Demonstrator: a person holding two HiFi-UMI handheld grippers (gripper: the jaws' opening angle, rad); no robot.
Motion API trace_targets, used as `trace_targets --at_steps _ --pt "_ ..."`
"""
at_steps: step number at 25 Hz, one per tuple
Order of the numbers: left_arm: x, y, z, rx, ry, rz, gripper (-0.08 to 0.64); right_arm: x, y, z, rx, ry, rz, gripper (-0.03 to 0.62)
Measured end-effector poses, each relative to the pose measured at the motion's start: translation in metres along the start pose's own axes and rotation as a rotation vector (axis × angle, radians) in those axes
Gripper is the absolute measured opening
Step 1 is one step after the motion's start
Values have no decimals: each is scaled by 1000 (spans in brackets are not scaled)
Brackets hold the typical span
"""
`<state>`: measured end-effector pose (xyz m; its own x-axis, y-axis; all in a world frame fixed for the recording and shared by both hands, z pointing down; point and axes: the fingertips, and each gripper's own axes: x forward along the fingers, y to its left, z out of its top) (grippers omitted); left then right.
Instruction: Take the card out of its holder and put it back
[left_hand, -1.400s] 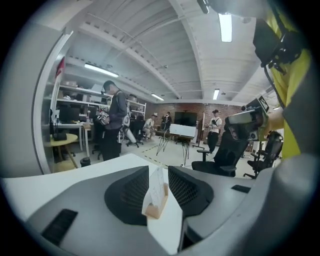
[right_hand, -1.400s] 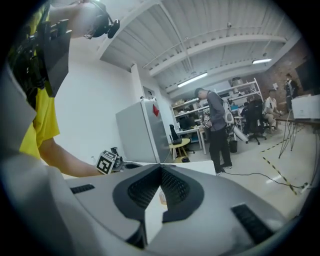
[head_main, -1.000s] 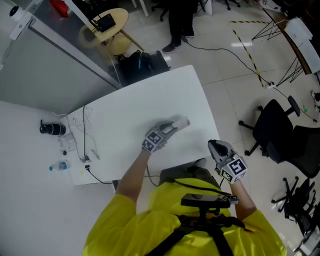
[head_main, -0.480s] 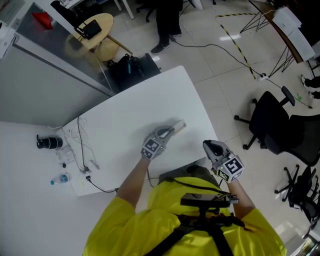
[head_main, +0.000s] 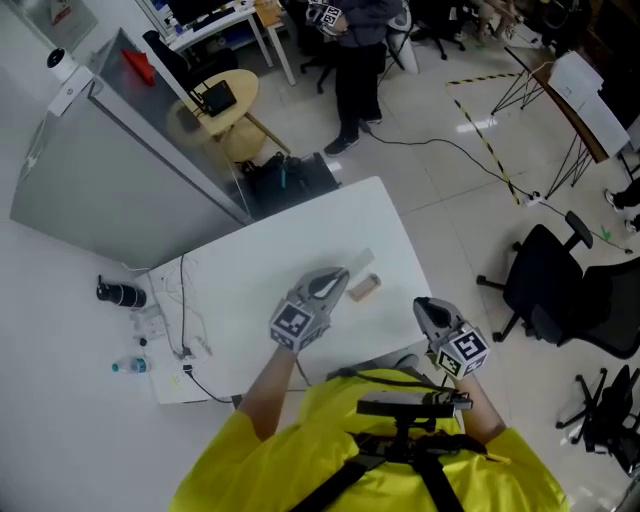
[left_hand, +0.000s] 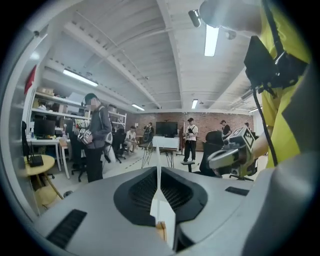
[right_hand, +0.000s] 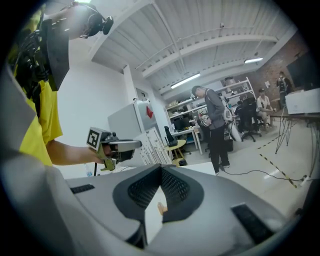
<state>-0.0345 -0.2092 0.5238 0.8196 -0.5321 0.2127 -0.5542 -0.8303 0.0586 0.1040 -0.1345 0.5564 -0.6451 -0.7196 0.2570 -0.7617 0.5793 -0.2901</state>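
Gripping the card (left_hand: 159, 197) edge-on between jaws pressed tight together, the left gripper (head_main: 338, 278) hangs over the white table (head_main: 250, 265) at the centre of the head view, and in its own view we see the card as a thin white line standing up from the closed tips. The small wooden holder (head_main: 365, 288) lies on the table just right of those tips. Lower right of centre, at the table's near edge, the right gripper (head_main: 422, 305) has its jaws drawn together too, and we find nothing between them in the right gripper view. The tabletop is bare apart from a loose run of thin cables (head_main: 185, 310) near its left edge. On the pale surface further left we make out a black cylinder (head_main: 120, 293) and a small water bottle (head_main: 130, 366). A grey partition (head_main: 110, 180) slants across the upper left, with a round yellow stool (head_main: 225, 110) behind it and a black bag (head_main: 295, 175) at the table's far corner. A person in dark clothes (head_main: 360, 50) stands at top centre on a light tiled floor, where a cable and a strip of black-and-yellow tape (head_main: 485, 100) run toward the upper right. A black office chair (head_main: 560, 290) fills the right edge. The wearer's yellow shirt (head_main: 300, 460) spans the bottom of the frame.
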Motion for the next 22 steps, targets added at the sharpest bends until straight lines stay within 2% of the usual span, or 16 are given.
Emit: trace_targets --at_steps 4,7,11,17,22 --pt "-21 -10 69 32 -118 26 12 -2 5 6 -21 -24 19 5" --pt "-34 -21 98 53 -163 26 12 -5 6 9 -30 -34 27 5" --pt "-42 -31 105 76 -156 40 12 -14 7 9 -12 -46 26 5" --pt "-44 -43 107 62 -172 63 12 -25 8 12 -18 -48 32 5" --pt "-52 -47 106 43 -171 52 12 -24 13 15 -26 -49 41 5"
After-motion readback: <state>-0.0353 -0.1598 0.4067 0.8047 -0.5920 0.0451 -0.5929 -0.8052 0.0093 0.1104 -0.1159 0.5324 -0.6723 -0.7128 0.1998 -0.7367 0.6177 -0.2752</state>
